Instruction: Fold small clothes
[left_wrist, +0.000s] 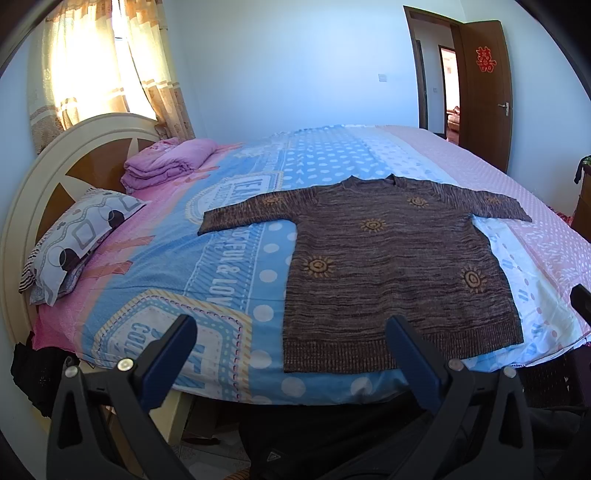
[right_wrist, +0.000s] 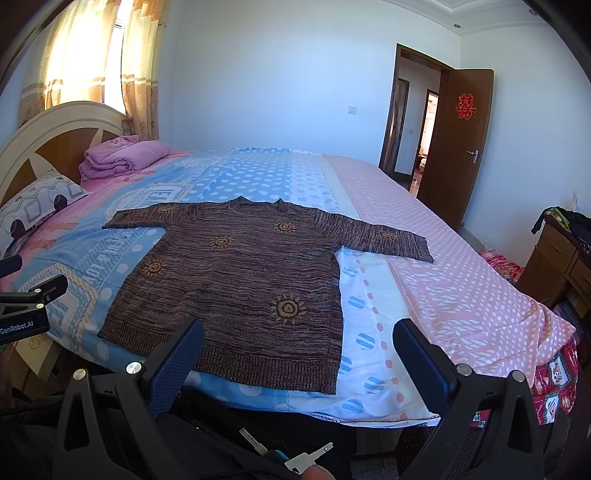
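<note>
A brown knit sweater (left_wrist: 391, 266) with orange sun motifs lies flat on the bed, both sleeves spread out, hem toward me. It also shows in the right wrist view (right_wrist: 236, 284). My left gripper (left_wrist: 291, 328) is open and empty, held off the bed's near edge, with its right finger in front of the hem. My right gripper (right_wrist: 299, 332) is open and empty, near the hem's right corner. The left gripper's body (right_wrist: 26, 314) shows at the left edge of the right wrist view.
The bed (left_wrist: 207, 258) has a blue, pink and white patterned sheet. A folded pink blanket (left_wrist: 166, 162) and a pillow (left_wrist: 77, 240) lie by the headboard. An open door (right_wrist: 454, 147) stands at the far right. A wooden dresser (right_wrist: 557, 258) is at the right.
</note>
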